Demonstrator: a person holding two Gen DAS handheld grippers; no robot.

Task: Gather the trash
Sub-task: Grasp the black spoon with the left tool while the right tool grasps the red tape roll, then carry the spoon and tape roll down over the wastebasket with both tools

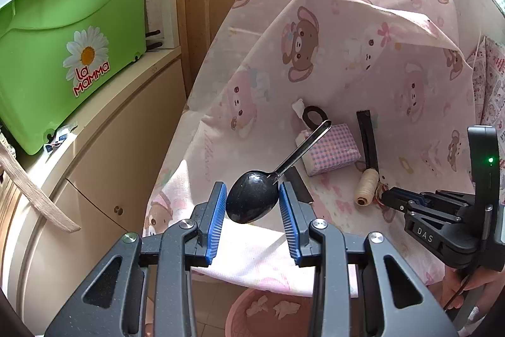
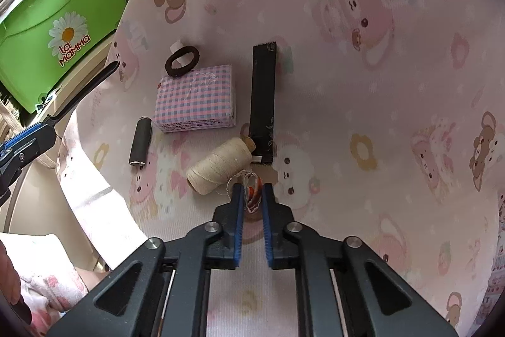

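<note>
My left gripper (image 1: 252, 198) is shut on the bowl of a metal spoon (image 1: 252, 201), held above the table's left edge, its handle pointing away; the spoon also shows in the right wrist view (image 2: 85, 93). My right gripper (image 2: 252, 195) is shut on a small crumpled orange-and-white wrapper with string (image 2: 253, 193) lying on the pink bear-print tablecloth (image 2: 363, 116). In the left wrist view the right gripper (image 1: 386, 196) sits at the right, beside the thread spool. A pink bin (image 1: 240, 315) holding crumpled tissues (image 1: 285, 308) stands on the floor under the table edge.
On the cloth lie a cream thread spool (image 2: 217, 166), a pink-checked tissue pack (image 2: 197, 98), a black strap (image 2: 263, 103), a black hair tie (image 2: 182, 59) and a small black cylinder (image 2: 140, 142). A green La Mamma tub (image 1: 60, 59) stands on a cabinet (image 1: 104, 166) at the left.
</note>
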